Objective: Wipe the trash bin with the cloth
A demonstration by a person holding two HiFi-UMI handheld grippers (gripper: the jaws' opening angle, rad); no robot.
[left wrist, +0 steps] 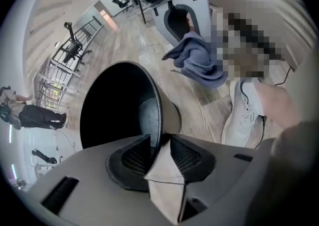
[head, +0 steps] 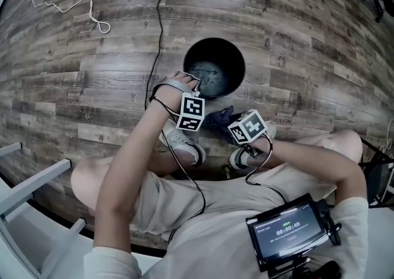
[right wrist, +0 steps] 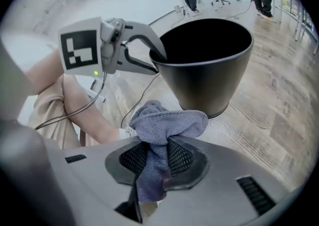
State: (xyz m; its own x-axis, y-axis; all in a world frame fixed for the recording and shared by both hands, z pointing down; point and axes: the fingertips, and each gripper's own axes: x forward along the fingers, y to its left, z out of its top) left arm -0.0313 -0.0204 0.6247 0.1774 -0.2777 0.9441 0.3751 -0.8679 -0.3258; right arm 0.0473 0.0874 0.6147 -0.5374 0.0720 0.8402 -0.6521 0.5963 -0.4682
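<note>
Straddles the rim of the black trash bin (left wrist: 114, 105) with the left gripper (left wrist: 160, 137), fingers released, one inside, one outside. Clenches the blue-grey cloth (right wrist: 169, 120) in the right gripper (right wrist: 158, 148), bunched past the fingertips, bin just beyond.

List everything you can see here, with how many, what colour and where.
trash bin: one, black, upright on the floor
cloth: one, blue-grey, bunched in the right gripper
floor: one, brown wood planks
cable: one, black, on the floor left of the bin
cord: one, white, looped on the floor, far left
screen device: one, black, at the person's chest
shoes: two, white, near the bin
left gripper: one, grey, open astride the bin's rim
right gripper: one, grey, shut on the cloth
</note>
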